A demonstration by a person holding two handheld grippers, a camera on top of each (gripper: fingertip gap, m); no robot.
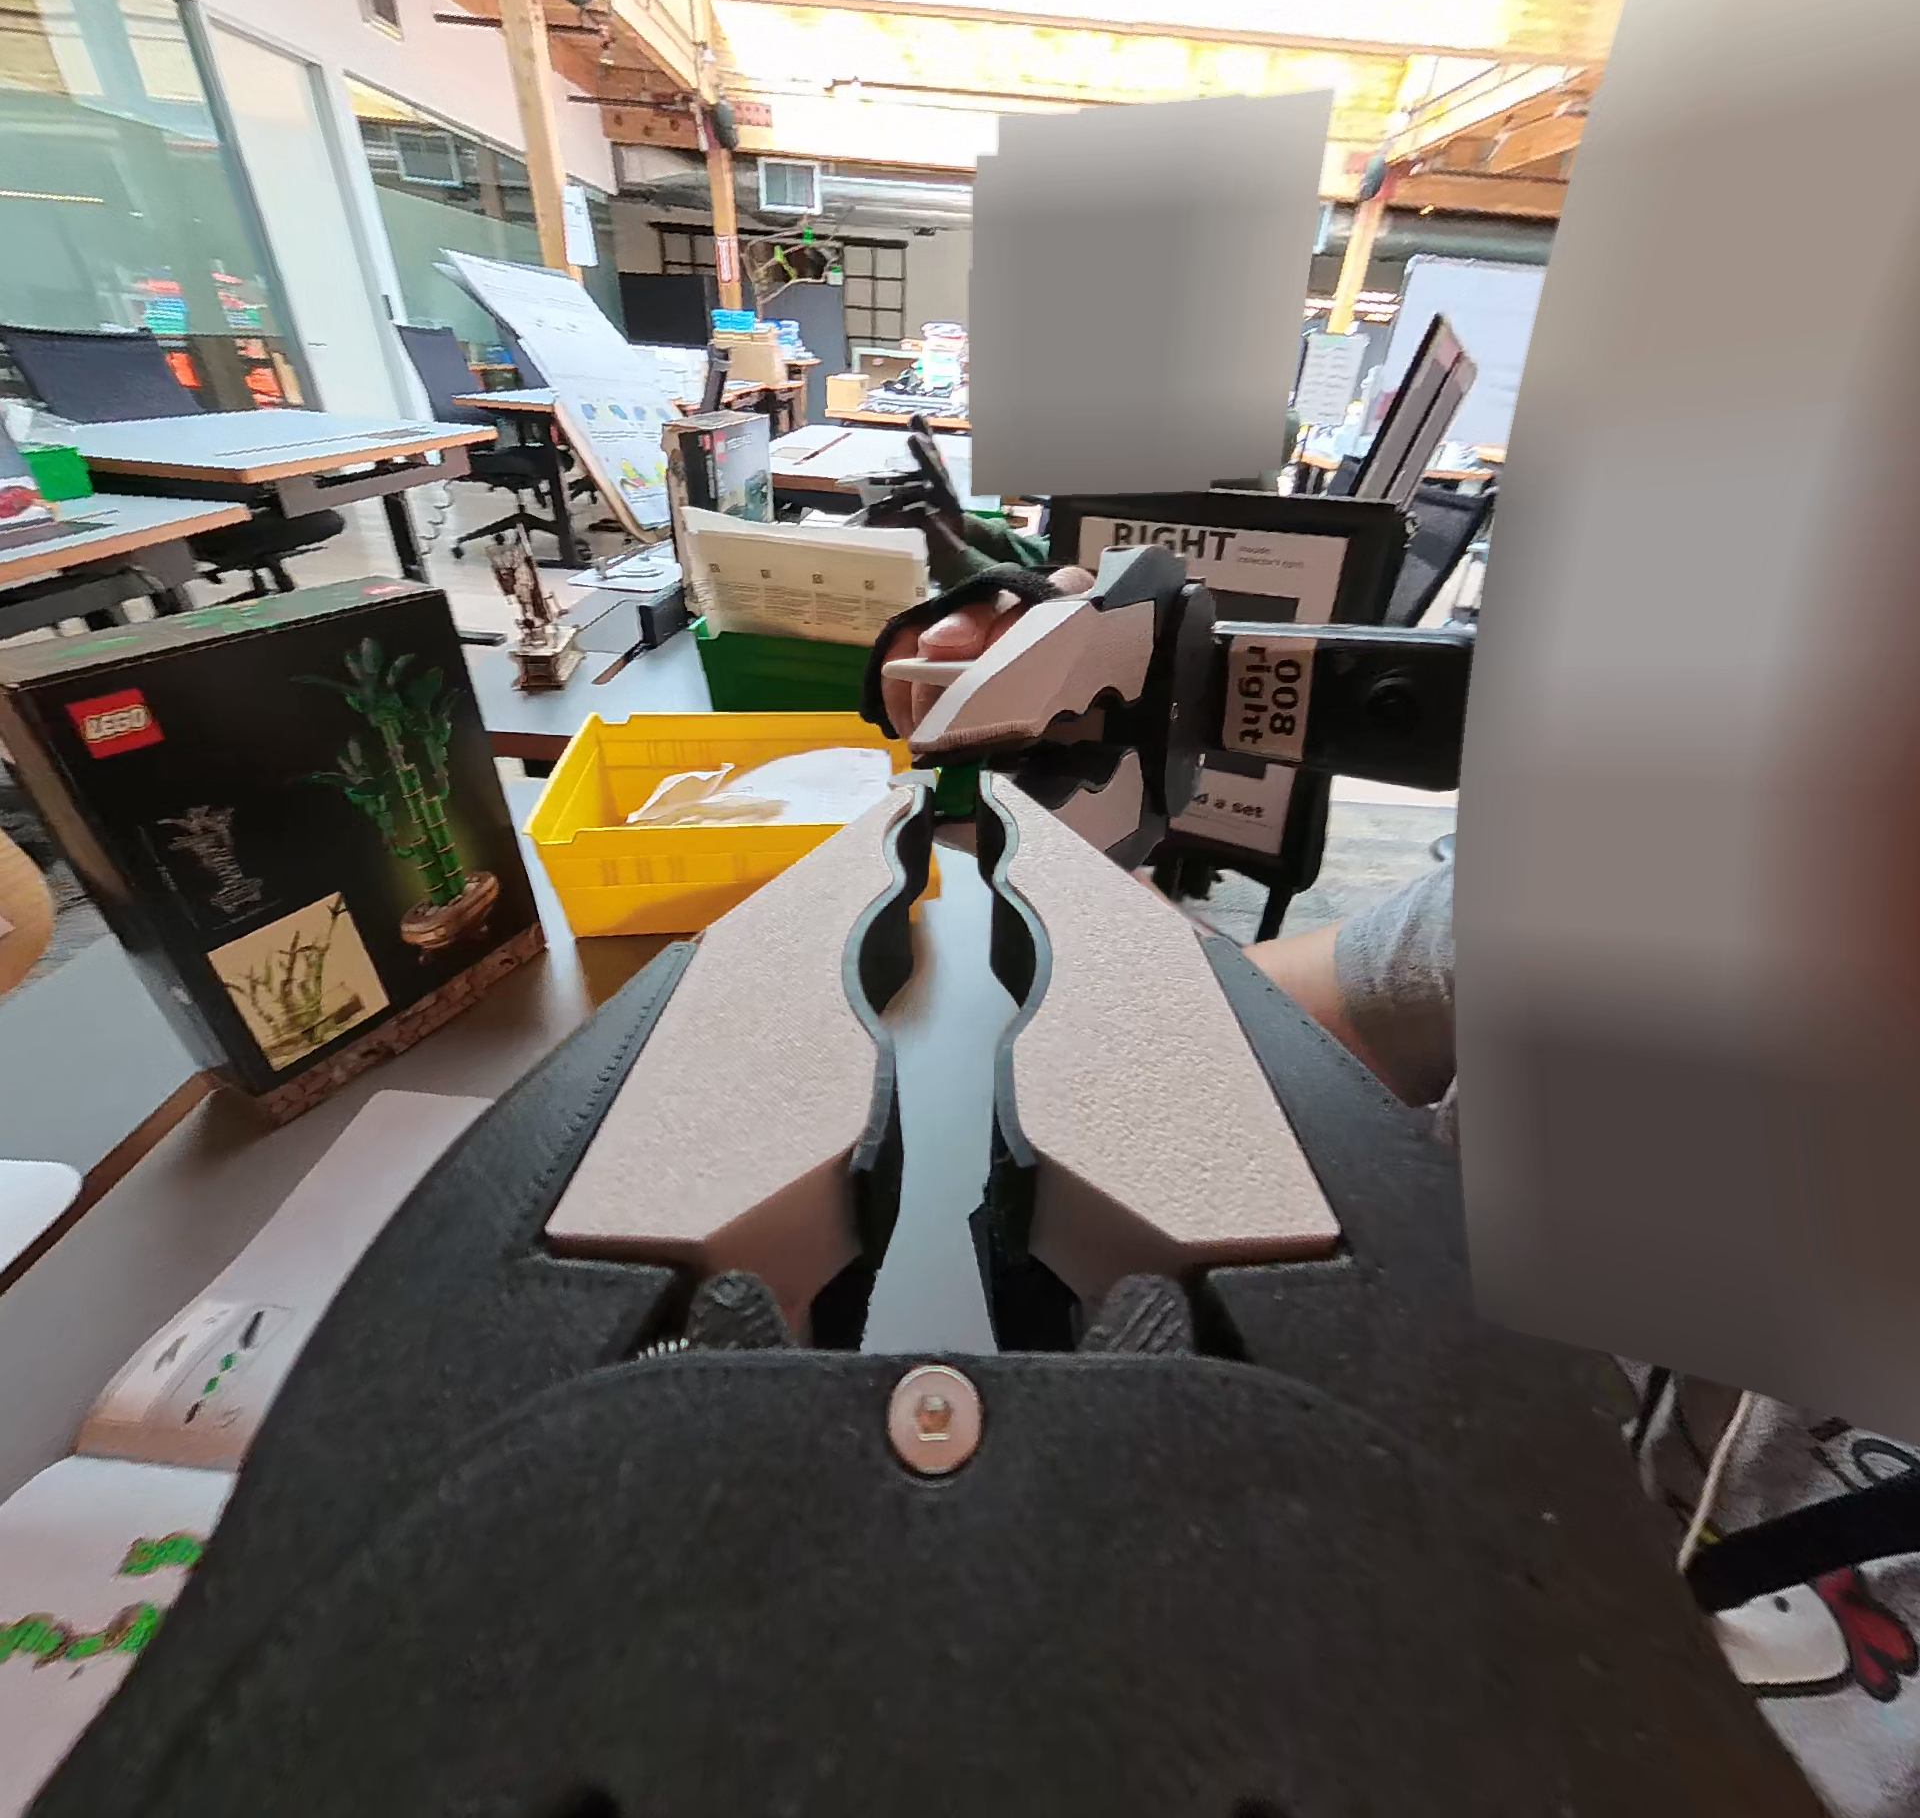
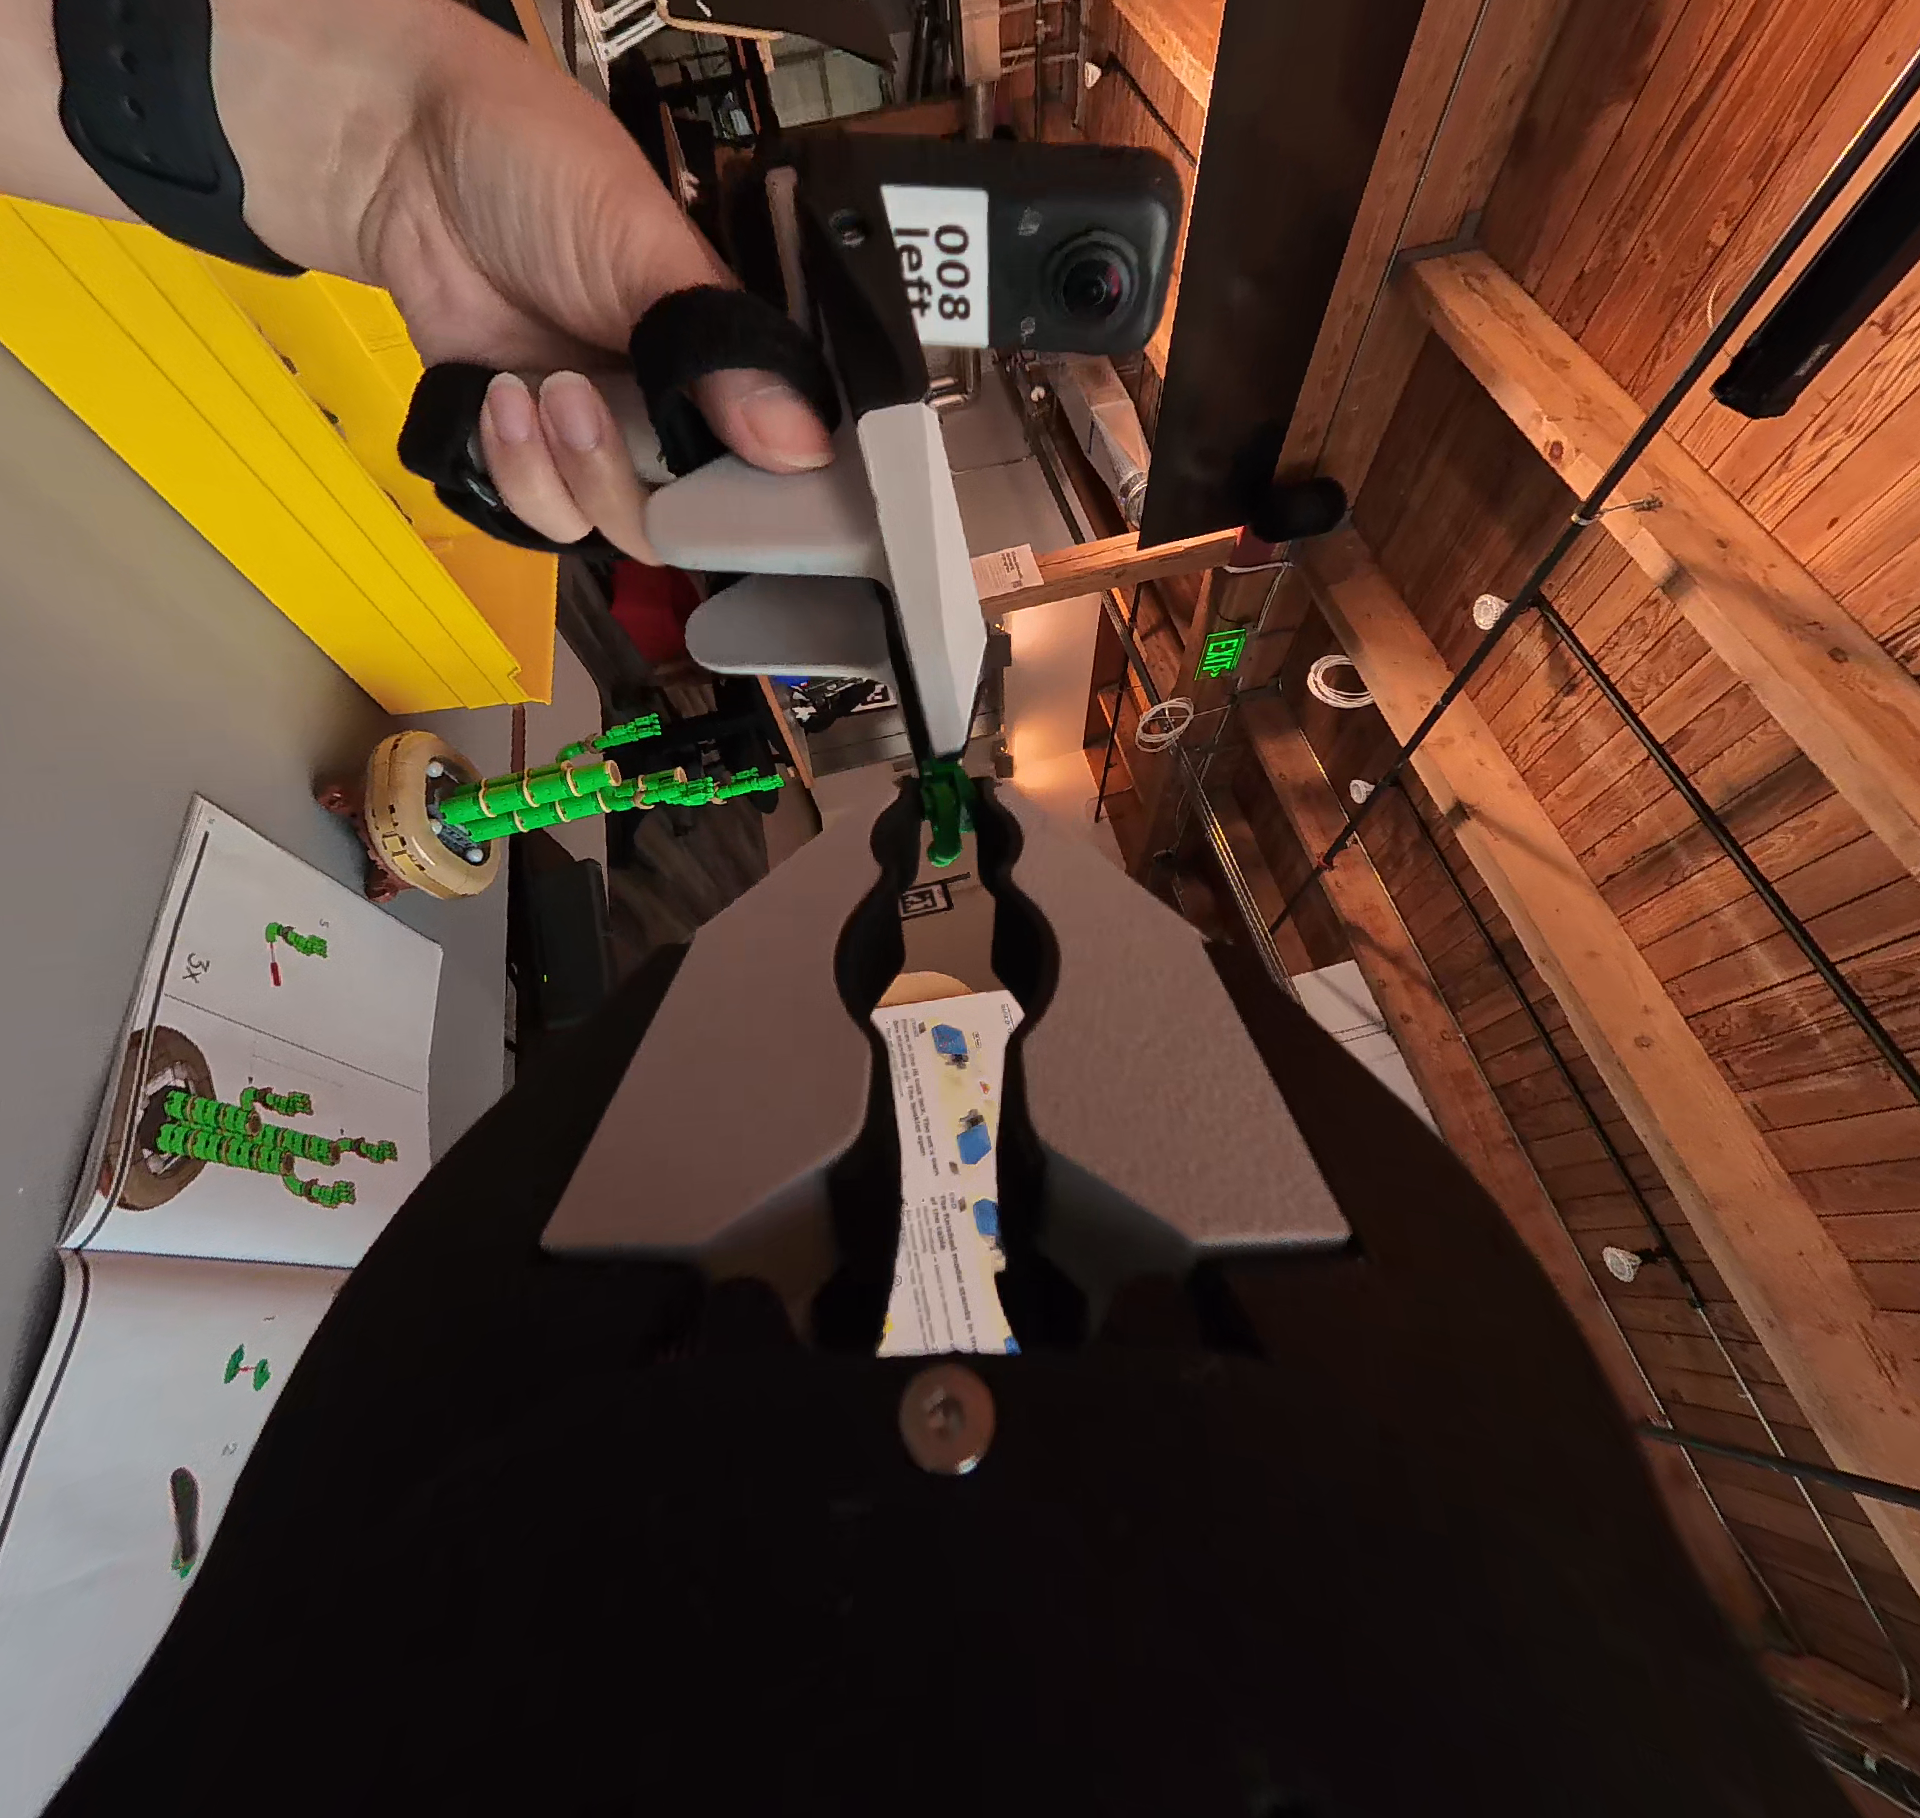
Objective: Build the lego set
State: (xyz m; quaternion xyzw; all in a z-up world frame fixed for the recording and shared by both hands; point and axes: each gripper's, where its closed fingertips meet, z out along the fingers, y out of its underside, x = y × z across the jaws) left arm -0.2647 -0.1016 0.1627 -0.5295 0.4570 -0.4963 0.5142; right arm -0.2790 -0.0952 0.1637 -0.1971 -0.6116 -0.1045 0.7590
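Green is the colour that matters here: a small green lego piece sits mid-air, pinched between the tips of both claws. The right claw is clamped on it from below in its own view, and the left claw grips the same piece end-on. Off to the side on the table, the half-built bamboo model stands in its tan pot beside the yellow bin and the open instruction booklet. The set's box stands next to the bin.
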